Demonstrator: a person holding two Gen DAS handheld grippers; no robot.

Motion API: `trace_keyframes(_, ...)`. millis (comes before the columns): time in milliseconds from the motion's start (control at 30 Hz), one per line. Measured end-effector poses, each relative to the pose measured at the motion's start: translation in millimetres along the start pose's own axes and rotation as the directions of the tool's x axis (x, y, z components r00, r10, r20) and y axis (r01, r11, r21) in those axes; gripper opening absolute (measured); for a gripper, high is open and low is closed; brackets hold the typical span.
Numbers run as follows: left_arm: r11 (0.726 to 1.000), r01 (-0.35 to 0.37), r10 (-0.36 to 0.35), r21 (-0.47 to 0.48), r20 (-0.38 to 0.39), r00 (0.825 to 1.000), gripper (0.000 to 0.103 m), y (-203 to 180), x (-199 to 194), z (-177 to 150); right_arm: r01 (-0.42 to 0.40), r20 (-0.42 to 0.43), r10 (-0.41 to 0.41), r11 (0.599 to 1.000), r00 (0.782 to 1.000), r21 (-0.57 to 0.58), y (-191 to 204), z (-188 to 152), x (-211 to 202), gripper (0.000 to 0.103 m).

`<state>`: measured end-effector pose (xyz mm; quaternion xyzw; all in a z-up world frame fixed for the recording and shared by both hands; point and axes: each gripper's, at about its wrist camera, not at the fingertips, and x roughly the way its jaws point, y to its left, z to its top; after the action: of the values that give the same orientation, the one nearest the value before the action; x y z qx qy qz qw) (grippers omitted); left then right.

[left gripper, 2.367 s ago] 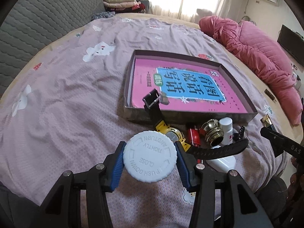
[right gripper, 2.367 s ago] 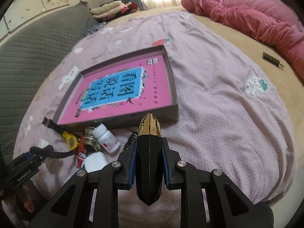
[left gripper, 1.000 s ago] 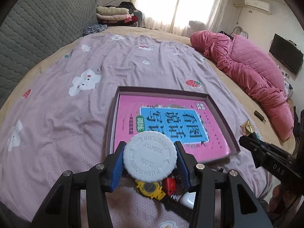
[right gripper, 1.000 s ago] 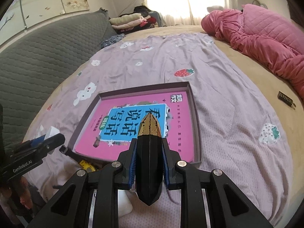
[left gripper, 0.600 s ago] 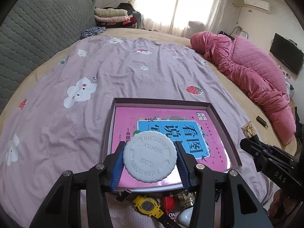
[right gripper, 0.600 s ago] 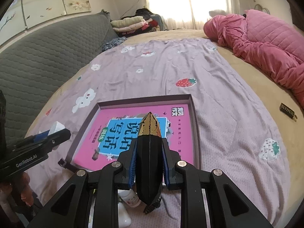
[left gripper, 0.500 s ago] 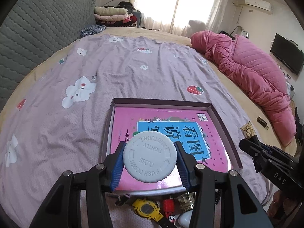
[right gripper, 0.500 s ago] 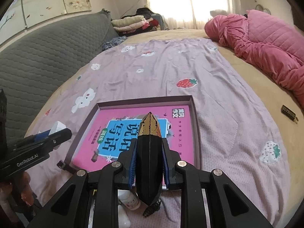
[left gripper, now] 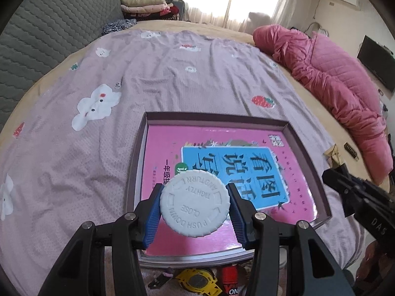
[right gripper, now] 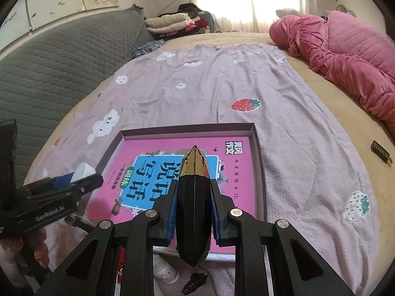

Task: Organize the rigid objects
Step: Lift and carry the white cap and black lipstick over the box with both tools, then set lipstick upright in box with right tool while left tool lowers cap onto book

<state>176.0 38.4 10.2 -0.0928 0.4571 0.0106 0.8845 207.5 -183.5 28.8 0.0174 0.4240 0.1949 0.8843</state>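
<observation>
My left gripper [left gripper: 195, 209] is shut on a white bottle with a ribbed child-proof cap [left gripper: 195, 206], held above the near left part of a shallow dark box [left gripper: 138, 148] lined with a pink book [left gripper: 246, 162]. My right gripper [right gripper: 193, 206] is shut on a black faceted object with a gold tip [right gripper: 194, 197], held over the box's near edge [right gripper: 260, 162]. Each gripper shows in the other's view: the right gripper [left gripper: 358, 197] and the left gripper [right gripper: 61, 190].
Loose items lie on the purple sheet before the box: a yellow watch [left gripper: 197, 282], a red item [left gripper: 229, 281], a small white bottle [right gripper: 165, 271], a black hair clip [right gripper: 195, 282]. A pink quilt [left gripper: 333, 81] lies right, a grey headboard [right gripper: 49, 64] left. A small dark bar [right gripper: 381, 153] lies at the right.
Both grippers have risen and moved forward from the loose pile to above the box, each holding its object. The pile has slid to the bottom of both views.
</observation>
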Motion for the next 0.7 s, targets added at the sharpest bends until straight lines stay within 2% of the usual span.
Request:
trace_keyframes(200,1.000,-0.001,0.000,-0.018,-0.026,1.000,0.050,8.0,13.7,-7.6,0.023,-0.029,-0.023,0.999,0.999,0.024,-9.6,-8.0,17.0,0.023)
trace_keyframes(700,0.999,-0.017,0.020,0.039,-0.068,0.997,0.050,1.3,24.6,-19.4,0.054,-0.061,-0.053,0.998,0.997,0.017,-16.3,-20.2,30.2,0.023)
